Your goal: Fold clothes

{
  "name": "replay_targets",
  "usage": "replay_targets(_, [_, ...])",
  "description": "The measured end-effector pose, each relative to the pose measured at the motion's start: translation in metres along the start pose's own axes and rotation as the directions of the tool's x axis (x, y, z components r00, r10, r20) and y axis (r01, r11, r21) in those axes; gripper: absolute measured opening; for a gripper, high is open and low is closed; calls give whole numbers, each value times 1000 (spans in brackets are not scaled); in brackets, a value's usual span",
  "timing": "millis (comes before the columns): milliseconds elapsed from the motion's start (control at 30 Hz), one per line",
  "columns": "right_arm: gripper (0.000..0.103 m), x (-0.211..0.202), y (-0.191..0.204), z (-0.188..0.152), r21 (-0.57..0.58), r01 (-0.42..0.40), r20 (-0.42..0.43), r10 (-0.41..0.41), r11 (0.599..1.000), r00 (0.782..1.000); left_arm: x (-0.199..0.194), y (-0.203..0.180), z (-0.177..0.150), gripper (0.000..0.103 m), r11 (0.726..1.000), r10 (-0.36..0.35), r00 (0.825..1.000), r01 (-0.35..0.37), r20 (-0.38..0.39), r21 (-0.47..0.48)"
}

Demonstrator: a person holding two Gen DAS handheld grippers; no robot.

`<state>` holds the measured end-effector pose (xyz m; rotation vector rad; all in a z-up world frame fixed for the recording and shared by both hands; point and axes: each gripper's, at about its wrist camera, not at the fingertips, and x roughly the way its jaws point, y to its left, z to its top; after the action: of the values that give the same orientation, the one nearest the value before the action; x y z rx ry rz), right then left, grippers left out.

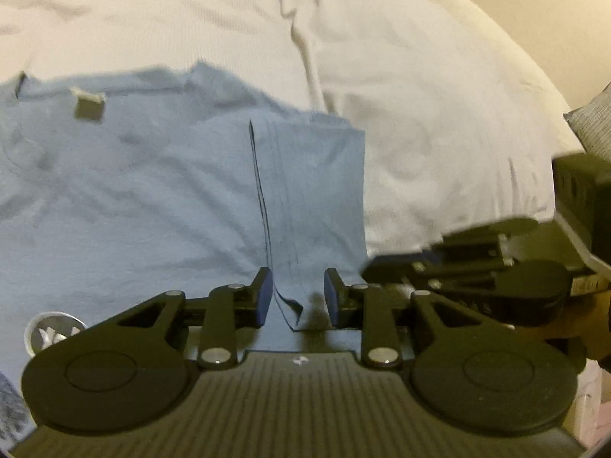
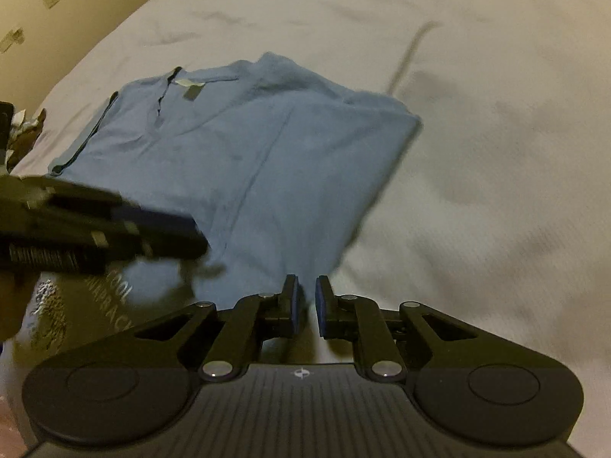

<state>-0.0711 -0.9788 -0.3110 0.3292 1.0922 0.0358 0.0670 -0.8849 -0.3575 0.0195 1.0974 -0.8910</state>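
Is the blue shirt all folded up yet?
Partly folded. The blue shirt lies on the bed sheet with one side flap turned over it; the neck label shows.

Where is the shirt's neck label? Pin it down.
The grey neck label sits at the far left of the blue shirt in the left wrist view, just inside the collar, near the shirt's far edge on the white bedsheet.

Black claws, blue pads

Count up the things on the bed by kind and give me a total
Blue cotton T-shirts, partly folded: 1
Handheld black two-finger grippers: 2, left and right
White bedsheets: 1
Dark printed fabric items, near edge: 1
Total: 5
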Motion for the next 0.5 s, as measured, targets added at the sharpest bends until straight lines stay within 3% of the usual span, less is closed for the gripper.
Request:
replay_targets(167, [16,-20,5,12,-45,23,73,-20,999,997,17,-1,35,24,998,22,999,-25,46,58])
replay_targets(367, [16,14,-18,61,-32,43,117,-39,999,992,66,-12,71,24,981,80,996,-83,26,176])
replay_targets(500, [16,14,-35,76,14,95,144,-96,995,985,69,-6,84,23,976,108,993,-115,50,186])
